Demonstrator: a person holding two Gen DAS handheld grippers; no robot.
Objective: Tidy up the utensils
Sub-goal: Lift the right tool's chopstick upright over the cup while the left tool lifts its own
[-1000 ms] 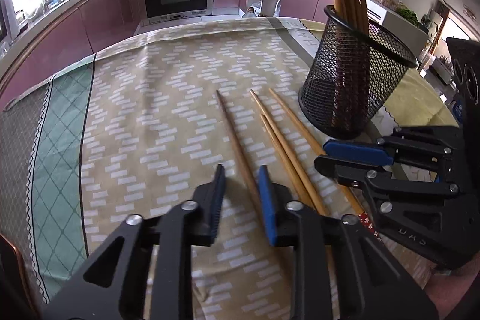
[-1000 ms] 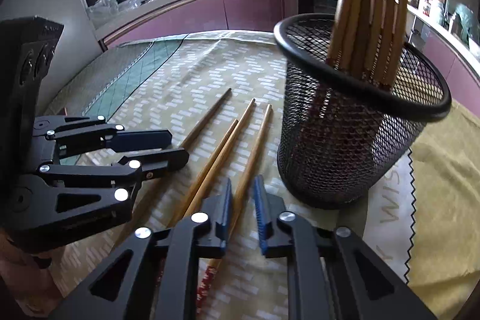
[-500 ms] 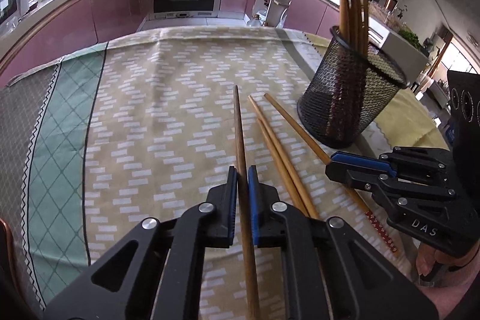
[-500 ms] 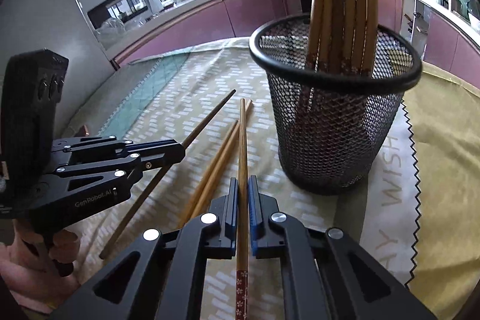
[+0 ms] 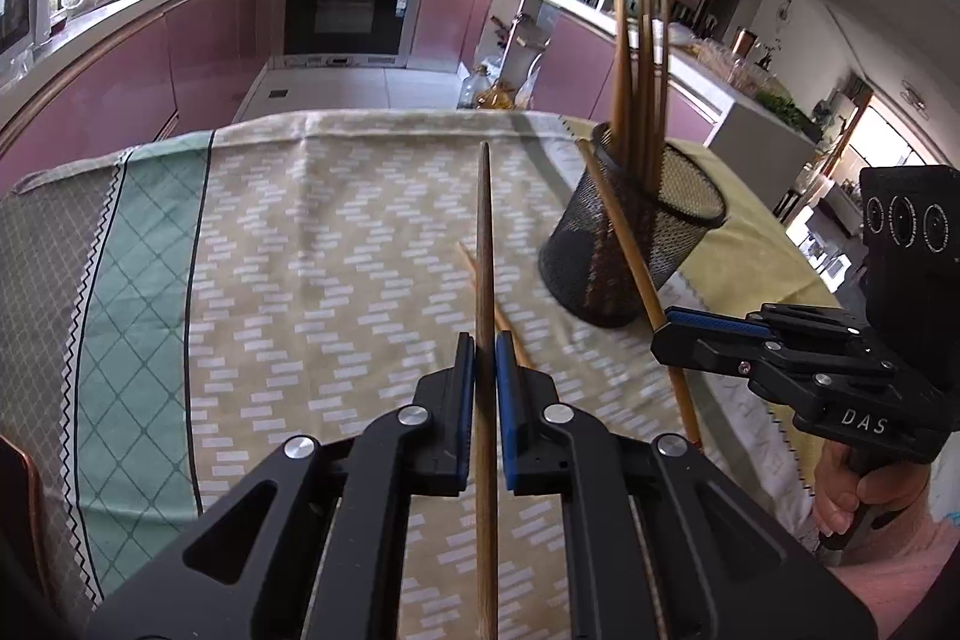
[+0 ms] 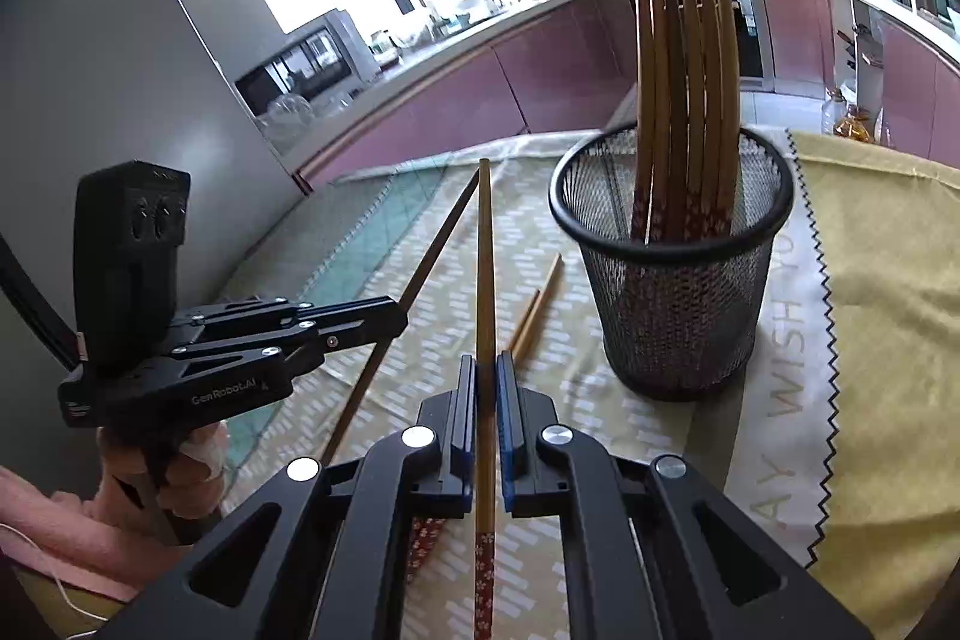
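Note:
My left gripper (image 5: 485,361) is shut on a dark brown chopstick (image 5: 485,244) and holds it lifted above the cloth, tip pointing away. My right gripper (image 6: 486,382) is shut on a light bamboo chopstick (image 6: 485,250) with a red flowered end, also lifted. A black mesh holder (image 6: 672,250) stands to the right with several chopsticks upright in it; it also shows in the left wrist view (image 5: 630,244). Two more light chopsticks (image 6: 537,310) lie on the cloth beside the holder. Each gripper shows in the other's view: right (image 5: 690,334), left (image 6: 372,322).
The table carries a beige patterned cloth (image 5: 336,244) with a green band (image 5: 144,280) at the left and a yellow cloth (image 6: 888,268) at the right. Kitchen counters and an oven (image 5: 354,10) stand beyond the table's far edge.
Both grippers closed on a chopstick each, then lifted them off the cloth. The holder now sits farther off and lower in both views.

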